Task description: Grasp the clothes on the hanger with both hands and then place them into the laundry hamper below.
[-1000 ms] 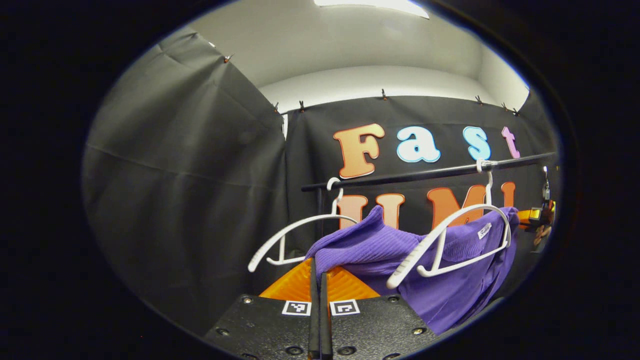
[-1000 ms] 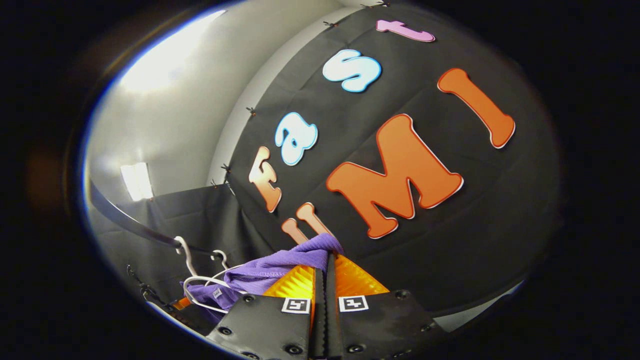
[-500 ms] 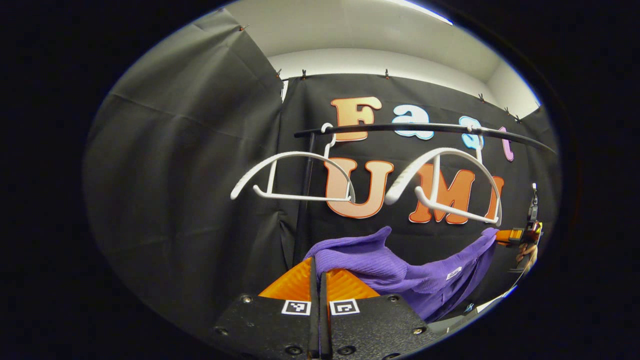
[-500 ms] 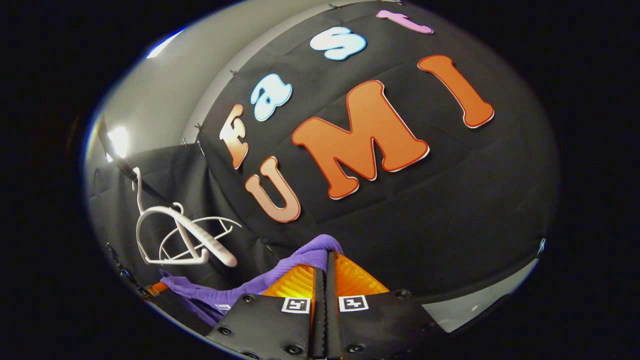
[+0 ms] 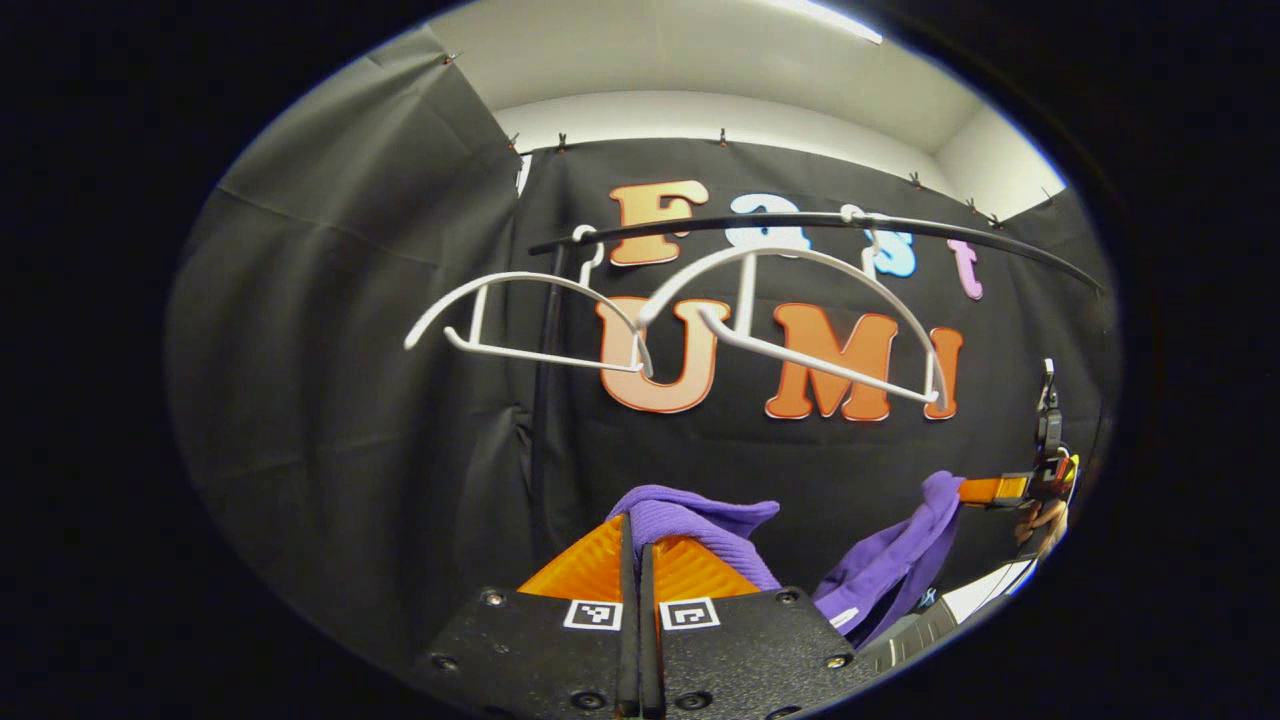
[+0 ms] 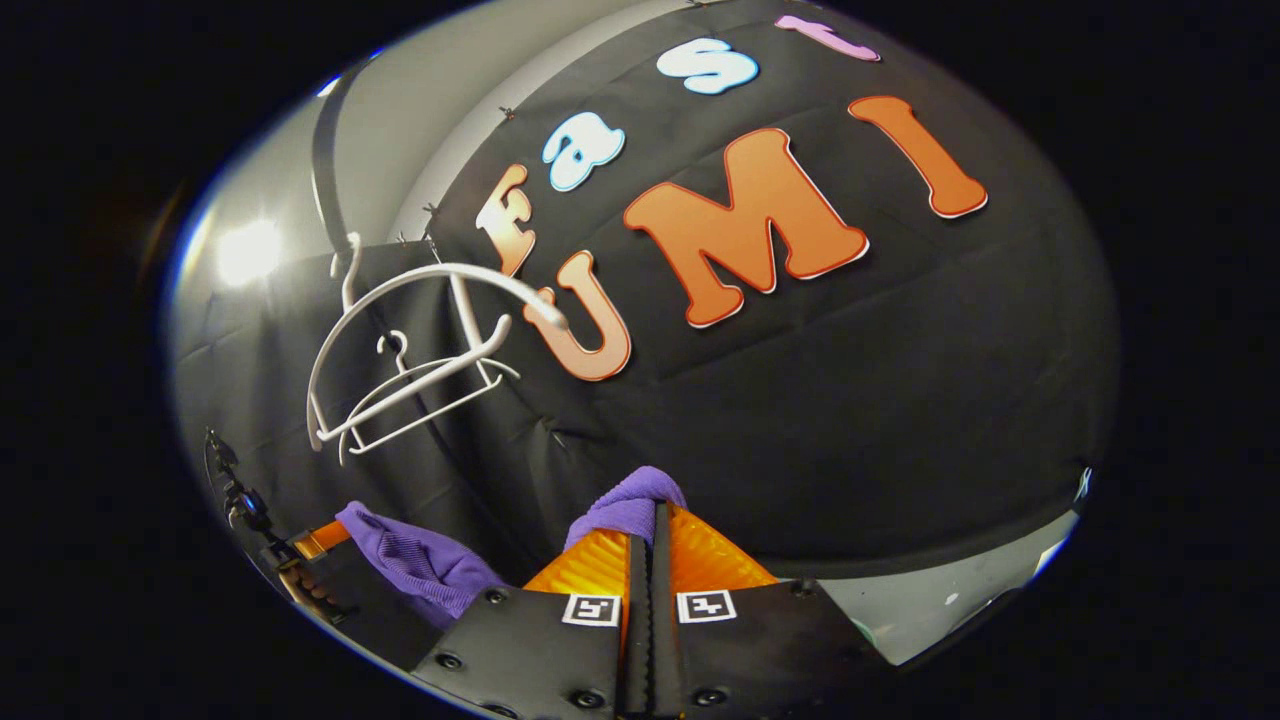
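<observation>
Black cloth walls [image 5: 350, 330] close the booth on all sides, pale ceiling above. Left gripper view: dark rail [image 5: 800, 225] runs across high up, well above the left gripper [image 5: 637, 545], two bare white hangers on it, left hanger [image 5: 520, 325] up and to the left of the fingers, right hanger [image 5: 800, 320] up and slightly right, tilted. Left gripper is clenched, both fingers pinch a fold of the purple garment [image 5: 700, 525] right at the tips; cloth bunches over the tips and drops to the right behind the gripper body. Garment sags in the middle and rises again at far right, where the right gripper [image 5: 985, 490] pinches the other end, well apart from the left one, a hand [image 5: 1045, 520] partly visible behind it. Garment hangs clear below both hangers, touching neither

Right gripper view: right gripper [image 6: 652, 530] is clamped tight too, a tuft of the purple garment [image 6: 630, 505] squeezed between its fingers and poking out above the tips. Farther to the left and low, more purple cloth leads to the left gripper [image 6: 320, 540], with a hand behind it, blurry. Both white hangers [image 6: 410, 350] overlap up and to the left of the fingers, rail [image 6: 325, 170] curving above them. Hamper cannot be made out in either view
</observation>
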Motion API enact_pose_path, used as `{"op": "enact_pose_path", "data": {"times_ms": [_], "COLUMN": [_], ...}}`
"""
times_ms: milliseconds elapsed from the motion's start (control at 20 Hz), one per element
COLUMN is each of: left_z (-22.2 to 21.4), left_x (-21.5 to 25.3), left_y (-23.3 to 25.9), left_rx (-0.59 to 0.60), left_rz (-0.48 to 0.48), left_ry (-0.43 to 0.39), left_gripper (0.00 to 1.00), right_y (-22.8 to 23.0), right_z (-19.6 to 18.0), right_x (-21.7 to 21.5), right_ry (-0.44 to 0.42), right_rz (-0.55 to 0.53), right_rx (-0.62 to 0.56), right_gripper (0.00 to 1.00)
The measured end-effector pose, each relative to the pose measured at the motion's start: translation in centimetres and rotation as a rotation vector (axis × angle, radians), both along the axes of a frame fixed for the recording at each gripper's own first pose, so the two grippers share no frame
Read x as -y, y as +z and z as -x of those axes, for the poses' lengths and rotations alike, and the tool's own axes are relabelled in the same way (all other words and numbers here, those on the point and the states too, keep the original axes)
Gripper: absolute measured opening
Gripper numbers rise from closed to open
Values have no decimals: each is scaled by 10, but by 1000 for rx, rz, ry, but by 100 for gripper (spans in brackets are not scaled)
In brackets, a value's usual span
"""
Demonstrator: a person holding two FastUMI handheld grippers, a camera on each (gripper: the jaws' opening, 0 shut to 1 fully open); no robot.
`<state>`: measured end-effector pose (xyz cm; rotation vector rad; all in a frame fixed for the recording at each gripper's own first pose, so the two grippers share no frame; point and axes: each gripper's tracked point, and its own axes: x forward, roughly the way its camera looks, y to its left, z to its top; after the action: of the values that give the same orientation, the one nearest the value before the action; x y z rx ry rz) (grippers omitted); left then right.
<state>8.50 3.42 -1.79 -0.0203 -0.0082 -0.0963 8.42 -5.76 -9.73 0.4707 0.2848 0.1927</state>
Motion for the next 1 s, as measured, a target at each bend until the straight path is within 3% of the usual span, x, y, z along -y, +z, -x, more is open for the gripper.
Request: {"op": "enact_pose_path", "data": {"times_ms": [500,700,1000], "left_z": [8,7,0], "left_x": [108,133,161], "left_y": [-83,-138,-237], "left_rx": [-97,-174,-358], "left_rz": [47,91,24], "left_ry": [-166,-192,-177], "left_gripper": [1,1,1], "right_y": [-70,-120,-213], "right_z": [53,67,76], "right_x": [-21,-11,15], "right_ry": [-38,-87,-191], "right_rz": [111,140,249], "right_rx": [-37,-91,-214], "right_gripper": [8,8,7]}}
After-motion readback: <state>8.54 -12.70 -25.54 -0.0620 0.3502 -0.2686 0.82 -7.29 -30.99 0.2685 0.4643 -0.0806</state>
